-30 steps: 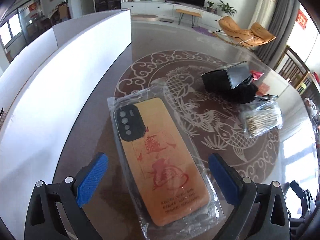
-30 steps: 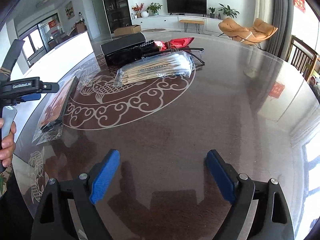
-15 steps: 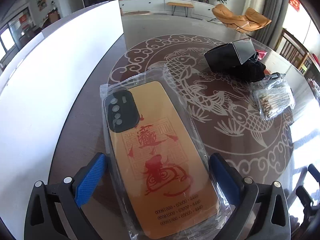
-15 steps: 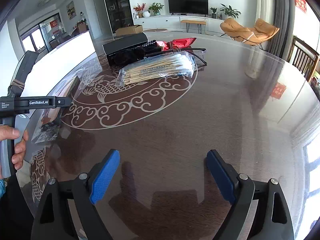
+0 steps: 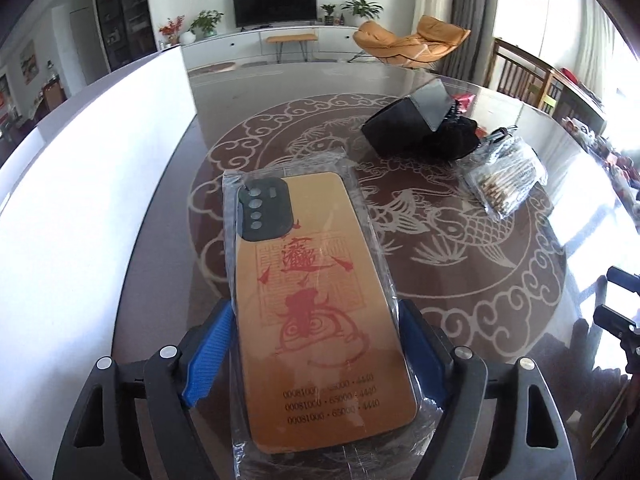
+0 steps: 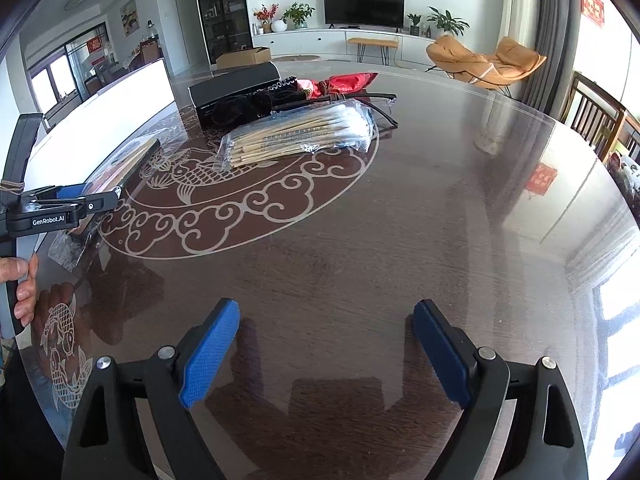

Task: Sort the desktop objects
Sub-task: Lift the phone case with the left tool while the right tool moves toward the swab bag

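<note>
The left tongs [image 5: 316, 344] are closing around a phone case [image 5: 316, 296] in a clear plastic bag. The blue pads [image 5: 208, 356] stand at both long edges of the case, and it is hard to tell if they already press on it. The case lies on the dark bench [image 5: 168, 240], over the edge of a white fish pattern. At about 1 o'clock from the case there is a black box [image 5: 408, 128], and at 2 o'clock a bag of cotton swabs [image 5: 504, 176]. The right tongs [image 6: 326, 344] are wide open with nothing between them, above a bare part of the bench. In the right wrist view a hand [image 6: 22, 284] holds the left tongs at 9 o'clock.
</note>
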A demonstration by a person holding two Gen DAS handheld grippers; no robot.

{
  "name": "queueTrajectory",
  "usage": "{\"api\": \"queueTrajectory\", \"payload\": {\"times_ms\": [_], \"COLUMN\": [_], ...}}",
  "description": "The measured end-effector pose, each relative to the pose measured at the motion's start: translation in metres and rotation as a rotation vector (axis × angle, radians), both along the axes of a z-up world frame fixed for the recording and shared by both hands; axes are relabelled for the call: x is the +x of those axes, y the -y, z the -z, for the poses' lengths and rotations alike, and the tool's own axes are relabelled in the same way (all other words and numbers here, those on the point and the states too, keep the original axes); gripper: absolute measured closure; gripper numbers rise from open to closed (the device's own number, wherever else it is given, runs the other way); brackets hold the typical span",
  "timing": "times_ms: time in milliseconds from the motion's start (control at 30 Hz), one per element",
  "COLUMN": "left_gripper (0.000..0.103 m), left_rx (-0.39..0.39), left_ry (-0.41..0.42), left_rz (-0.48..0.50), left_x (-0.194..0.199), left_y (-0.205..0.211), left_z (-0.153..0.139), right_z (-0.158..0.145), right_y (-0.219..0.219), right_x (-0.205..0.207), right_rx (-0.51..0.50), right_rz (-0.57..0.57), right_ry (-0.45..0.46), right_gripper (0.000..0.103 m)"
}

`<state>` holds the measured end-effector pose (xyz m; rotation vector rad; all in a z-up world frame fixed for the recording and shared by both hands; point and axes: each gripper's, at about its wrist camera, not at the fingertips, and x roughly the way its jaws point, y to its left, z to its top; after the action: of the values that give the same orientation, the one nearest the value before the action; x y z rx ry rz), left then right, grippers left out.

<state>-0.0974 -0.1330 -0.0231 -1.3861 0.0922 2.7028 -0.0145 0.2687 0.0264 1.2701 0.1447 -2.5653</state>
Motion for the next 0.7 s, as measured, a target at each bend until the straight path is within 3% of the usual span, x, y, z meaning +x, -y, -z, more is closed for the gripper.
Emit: {"api": "queueTrajectory", "payload": {"times_ms": [100, 500, 600, 700], "left_gripper": [0.023, 0.021, 0.02, 0.019], "left_rx": [0.0, -0.003, -0.002, -0.001], "left_ry": [0.001, -0.007, -0.006, -0.006], "left_rz": [0.051, 0.025, 0.025, 0.022], "left_x": [-0.004, 0.005, 0.004, 0.005], "left_y": [-0.007, -0.004, -0.004, -0.004], "left_z": [-0.001, -0.001, 0.0, 0.0], "right_z": [0.0, 0.001, -0.002, -0.005], "right_y": [-0.002, -0.004, -0.012, -0.003], "right_x": [0.0, -0.002, -0.011, -0.035], "right_rx": [0.0, 0.006, -0.13, -0.297], "right_rz": [0.015, 0.047, 0.106, 0.144], "right_ry": [0.0, 0.001, 0.018, 0.063], "right_gripper": [0.013, 0.013, 0.005, 0.004]}}
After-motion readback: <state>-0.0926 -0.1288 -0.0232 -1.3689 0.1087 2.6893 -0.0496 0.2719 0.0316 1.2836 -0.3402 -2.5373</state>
